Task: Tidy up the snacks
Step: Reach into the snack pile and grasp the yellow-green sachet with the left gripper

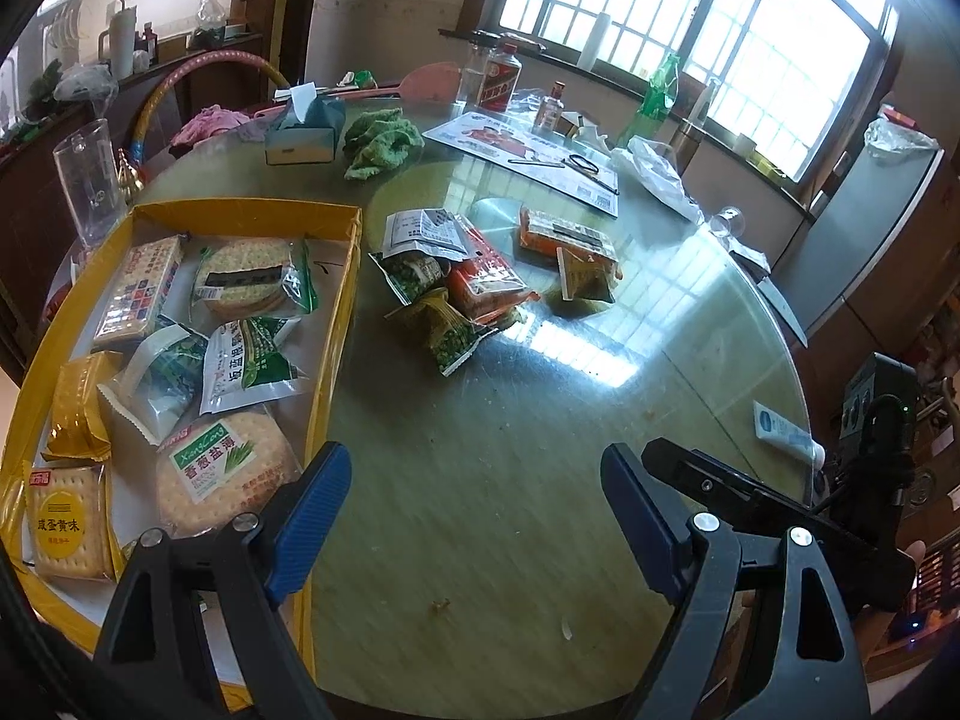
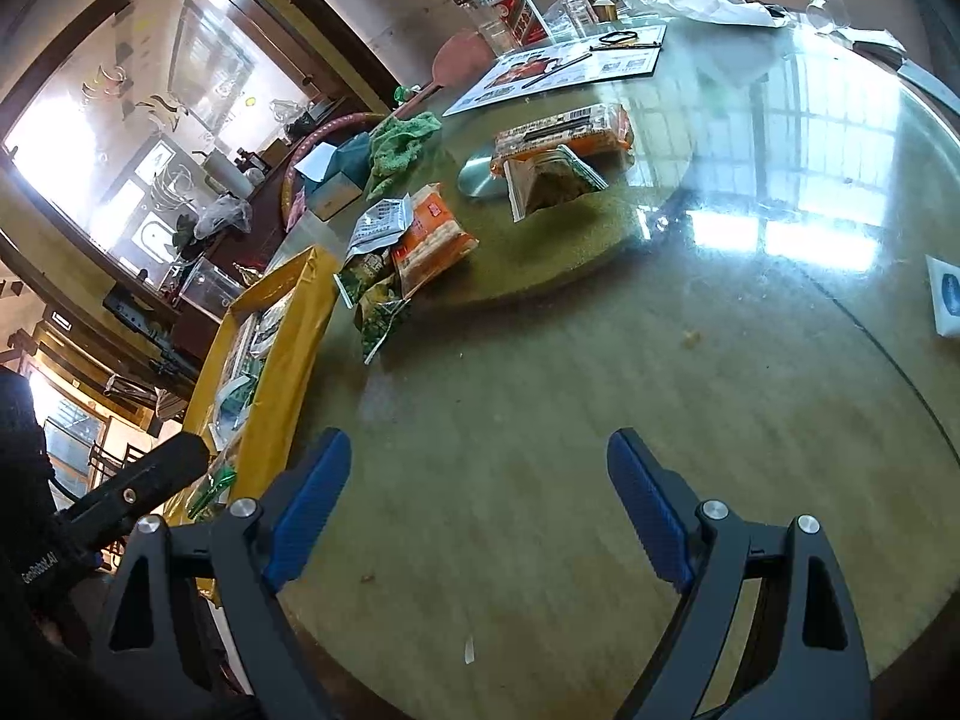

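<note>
My left gripper hangs spread wide and empty over the bare glass table, its ribbed blue pads at the bottom of the frame. At left sits the yellow cardboard box, its lower part holding a round cracker pack labelled "XiangCong" and a square biscuit pack with a yellow circle. At frame centre a loose pile of crinkly snack bags lies on the glass, with an orange packet apart to its right. My right gripper is likewise wide and empty, the same pile at its centre left. A red-and-white labelled bottle stands at upper centre.
</note>
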Available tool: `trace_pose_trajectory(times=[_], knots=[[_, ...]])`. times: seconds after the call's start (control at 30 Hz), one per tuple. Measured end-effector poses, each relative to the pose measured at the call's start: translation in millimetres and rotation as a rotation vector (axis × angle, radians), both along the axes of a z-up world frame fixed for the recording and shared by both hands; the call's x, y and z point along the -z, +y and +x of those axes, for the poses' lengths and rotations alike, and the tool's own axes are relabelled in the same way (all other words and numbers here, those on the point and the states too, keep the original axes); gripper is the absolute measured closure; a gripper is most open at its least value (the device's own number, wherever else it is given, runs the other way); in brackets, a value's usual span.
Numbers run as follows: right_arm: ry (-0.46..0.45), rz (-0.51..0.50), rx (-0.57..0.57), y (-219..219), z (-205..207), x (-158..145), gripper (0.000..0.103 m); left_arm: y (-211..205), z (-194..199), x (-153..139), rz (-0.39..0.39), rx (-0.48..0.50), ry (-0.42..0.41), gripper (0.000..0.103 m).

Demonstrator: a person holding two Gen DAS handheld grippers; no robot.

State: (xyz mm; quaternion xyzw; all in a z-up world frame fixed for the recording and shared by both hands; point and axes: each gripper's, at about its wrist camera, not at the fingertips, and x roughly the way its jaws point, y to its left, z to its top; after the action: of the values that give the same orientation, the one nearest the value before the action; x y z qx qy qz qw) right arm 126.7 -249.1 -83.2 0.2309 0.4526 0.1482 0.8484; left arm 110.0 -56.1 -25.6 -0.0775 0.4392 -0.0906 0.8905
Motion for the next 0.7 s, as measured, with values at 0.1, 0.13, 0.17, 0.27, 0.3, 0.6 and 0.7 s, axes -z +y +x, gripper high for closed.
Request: trace_pose_trajectory(times=[0.1,0.13,0.17,0.27,0.3,0.6,0.7], knots=[[0.001,0.002,0.0,0.6,0.5,0.0,0.015,0.2,1.5,1.1,0.002,0.001,0.005,0.018],[0.001,0.001,0.0,0.0,0.7,0.3,0.015,0.2,2.0,1.6,0.003,0.0,0.007,0.018],[0.001,0.002,-0.001,0.3,0.6,0.1,0.015,0.3,2.4,2.1,0.003,0.0,0.009,0.018],[0.0,-0.002,-0.001,0.4,0.5,-0.3,0.015,-0.1,3.7,2.9,0.003,0.0,0.014,0.018],[0.0,-0.001,0.0,0.3,0.6,-0.1,0.015,-0.1,3.8,3.1,0.002,0.0,0.015,0.018],[0.001,0.003,-0.003,0.6,0.6,0.1,0.015,-0.4,5.3,4.8,0.004,0.001,0.022,0.018],[0.001,0.006,-0.001,0.5,0.8,0.4,0.015,-0.4,5.4,5.0,0.005,0.001,0.023,0.018]])
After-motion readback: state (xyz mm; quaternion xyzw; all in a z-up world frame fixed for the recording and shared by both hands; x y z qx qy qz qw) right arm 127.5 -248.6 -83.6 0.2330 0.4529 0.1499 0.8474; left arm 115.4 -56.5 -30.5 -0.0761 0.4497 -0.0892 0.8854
